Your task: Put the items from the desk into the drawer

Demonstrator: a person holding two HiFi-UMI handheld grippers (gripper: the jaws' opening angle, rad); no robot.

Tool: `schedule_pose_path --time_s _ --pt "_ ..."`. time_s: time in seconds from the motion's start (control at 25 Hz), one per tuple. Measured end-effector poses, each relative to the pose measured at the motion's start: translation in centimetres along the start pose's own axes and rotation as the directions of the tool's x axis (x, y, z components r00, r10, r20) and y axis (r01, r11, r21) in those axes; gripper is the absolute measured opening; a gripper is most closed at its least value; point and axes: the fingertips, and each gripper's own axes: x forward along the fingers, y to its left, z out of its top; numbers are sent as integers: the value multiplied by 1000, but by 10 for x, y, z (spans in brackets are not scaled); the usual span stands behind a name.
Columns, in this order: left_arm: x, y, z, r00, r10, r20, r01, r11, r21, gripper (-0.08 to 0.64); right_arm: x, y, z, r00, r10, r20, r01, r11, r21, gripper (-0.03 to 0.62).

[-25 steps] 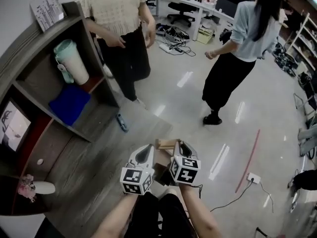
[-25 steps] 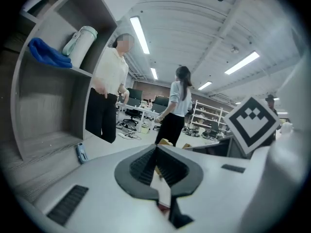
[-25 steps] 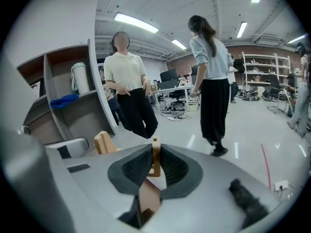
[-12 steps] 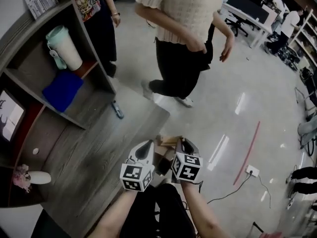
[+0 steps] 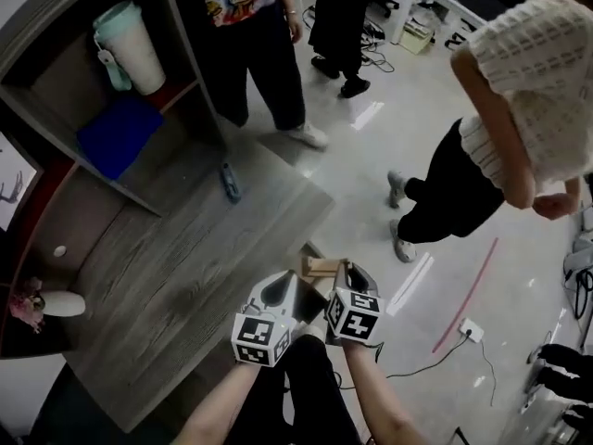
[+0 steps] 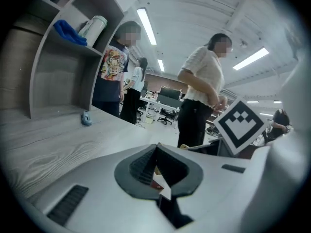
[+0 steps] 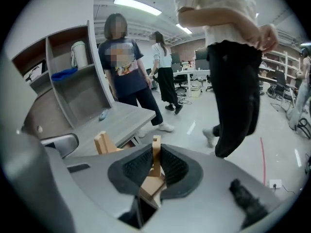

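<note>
Right tool (image 7: 156, 153) pinched a pale wooden slat (image 7: 156, 141) by the grey wood-grain table (image 5: 185, 258). Left tool (image 6: 156, 152) was pressed together. We judged stowing barely begun: the small blue object (image 5: 229, 183) lay unstowed.

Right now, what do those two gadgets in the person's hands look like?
The left gripper and the right gripper are each a smooth, pale grey shell tapering to a point, with dark ribbed pads set in a dark grey surround. Each carries a white cube printed with black square markers: the left cube and the right cube. The forearms show no sleeves.
</note>
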Motion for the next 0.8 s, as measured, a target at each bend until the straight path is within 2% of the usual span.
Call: schedule_pose_path --time_s 0.24,0.4,0.56,0.68,0.8 --pt "5 12 -20 999 34 -7 -34 999 -25 9 31 2 -31 998 11 -62 -10 1000 17 54" --pt "6 16 -31 999 49 -20 -49 998 -40 9 48 -1 -53 993 8 -119 -1 998 62 54" --pt "6 19 -34 998 51 -27 -52 998 -38 9 60 4 -63 988 26 -150 -14 997 78 55" --pt "5 22 -34 998 49 -32 -51 998 -34 9 64 15 -67 985 75 -157 -64 995 74 97" --pt "7 24 -29 999 46 -29 -47 998 -37 9 64 20 -66 984 90 -152 -81 994 67 120"
